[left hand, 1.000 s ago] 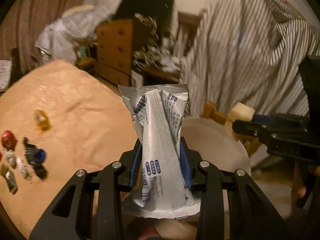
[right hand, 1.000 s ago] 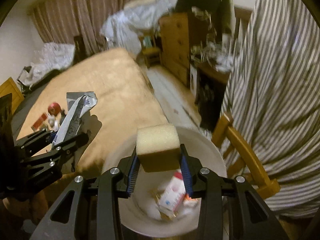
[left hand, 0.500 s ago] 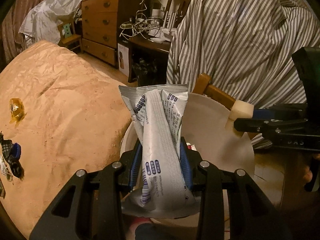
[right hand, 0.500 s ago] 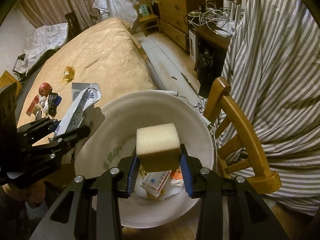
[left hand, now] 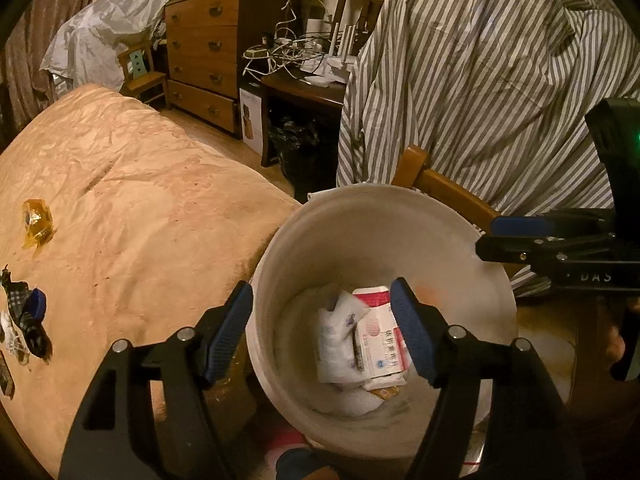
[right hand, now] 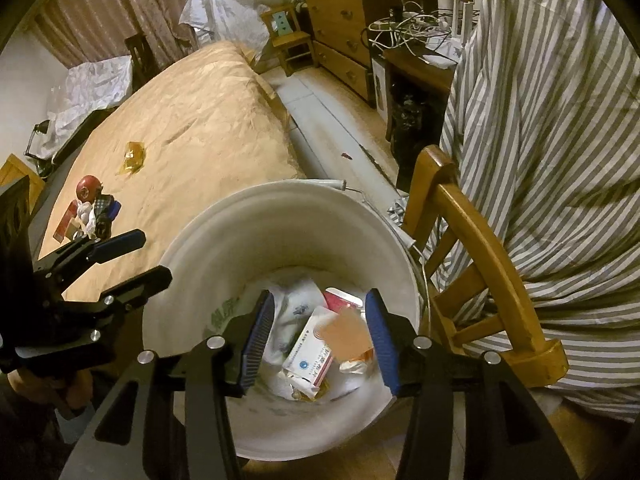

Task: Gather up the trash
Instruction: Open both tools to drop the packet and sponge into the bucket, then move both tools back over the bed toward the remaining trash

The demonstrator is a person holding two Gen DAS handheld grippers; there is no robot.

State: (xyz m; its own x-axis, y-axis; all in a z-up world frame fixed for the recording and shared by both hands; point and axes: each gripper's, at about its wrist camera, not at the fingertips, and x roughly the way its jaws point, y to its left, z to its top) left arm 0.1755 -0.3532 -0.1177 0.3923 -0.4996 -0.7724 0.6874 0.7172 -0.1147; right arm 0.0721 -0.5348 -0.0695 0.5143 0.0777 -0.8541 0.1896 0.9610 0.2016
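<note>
Over the white bucket [left hand: 280, 248], both tools hang with their jaws spread wide and nothing between them. The left gripper [left hand: 322, 334] shows 2 blue-padded fingers [left hand: 228, 332] straddling the bucket's near rim; the right gripper [right hand: 320, 340] shows its own 2 blue pads above the bucket's mouth. A blurred tan sponge block [right hand: 348, 330] sits in the gap between the right tool's fingers, touching neither, above the trash.

At the bottom of the bucket lies a pile of trash: 1 white medicine box [right hand: 310, 354] with a red end, 1 crumpled silver-white wrapper [left hand: 340, 320], and some small scraps I cannot count. The bucket has 1 wire handle [right hand: 404, 236] hanging at its far side.

Just beside the bucket to the right stands 1 wooden chair [right hand: 480, 248], draped with 1 striped sheet [right hand: 560, 140]. To the left lies the bed [right hand: 192, 128] under a tan cover. On it rest 1 yellow wrapper [right hand: 132, 158], lying alone, and a small cluster near the edge with 1 red ball [right hand: 89, 188] and several small items touching each other, too jumbled to count.

Farther off stand 1 wooden dresser [left hand: 204, 52] showing 4 drawers, 1 dark desk [left hand: 300, 88] with tangled cables, and 1 small wooden stool [right hand: 290, 36].
</note>
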